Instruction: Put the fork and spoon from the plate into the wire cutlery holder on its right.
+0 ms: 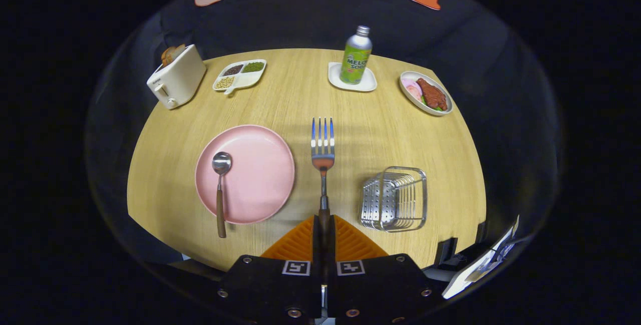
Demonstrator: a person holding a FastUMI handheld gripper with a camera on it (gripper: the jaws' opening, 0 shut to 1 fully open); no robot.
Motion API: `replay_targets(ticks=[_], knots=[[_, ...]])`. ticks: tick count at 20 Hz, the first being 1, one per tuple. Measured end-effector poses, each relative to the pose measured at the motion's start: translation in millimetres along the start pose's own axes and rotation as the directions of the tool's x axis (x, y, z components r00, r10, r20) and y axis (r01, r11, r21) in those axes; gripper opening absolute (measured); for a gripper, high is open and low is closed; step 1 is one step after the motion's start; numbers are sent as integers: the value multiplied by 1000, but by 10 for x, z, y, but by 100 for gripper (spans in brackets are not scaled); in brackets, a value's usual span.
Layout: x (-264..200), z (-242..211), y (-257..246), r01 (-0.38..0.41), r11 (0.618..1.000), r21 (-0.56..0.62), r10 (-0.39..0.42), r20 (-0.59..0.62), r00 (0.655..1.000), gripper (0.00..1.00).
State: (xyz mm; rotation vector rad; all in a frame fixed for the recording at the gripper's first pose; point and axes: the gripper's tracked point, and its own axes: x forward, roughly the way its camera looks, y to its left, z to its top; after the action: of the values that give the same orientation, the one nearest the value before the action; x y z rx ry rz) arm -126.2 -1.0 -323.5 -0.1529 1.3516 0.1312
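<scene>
Fork (323, 154) was clamped by its handle in closed tongs (324, 225), tines pointing straight ahead, held between plate (260, 185) and holder (395, 198). Holder sat just right of the fork's axis. Spoon (221, 185) lay on plate's left rim.

Steel fork with wooden handle (323, 154): handle end hidden between the closed fingers of the gripper (324, 225). White toaster (176, 83): browned contents blurred. White three-part dish (239, 75): contents too small to identify.
</scene>
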Motion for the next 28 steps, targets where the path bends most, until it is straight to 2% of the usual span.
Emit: replay_targets(ticks=[7, 14, 17, 20, 25, 28], knots=[[-156, -148, -532, 64, 998, 24, -63, -23, 998, 5], [-148, -327, -796, 33, 999, -42, -39, -152, 988, 5], [-163, -421, -774, -29, 999, -46, 17, -240, 971, 5], [-181, -453, -873, -41, 993, -110, 7, -292, 956, 5], [-164, -522, -1017, -69, 985, -155, 4, -390, 921, 6], [-100, -521, -1071, -81, 987, -137, 13, -442, 897, 6]])
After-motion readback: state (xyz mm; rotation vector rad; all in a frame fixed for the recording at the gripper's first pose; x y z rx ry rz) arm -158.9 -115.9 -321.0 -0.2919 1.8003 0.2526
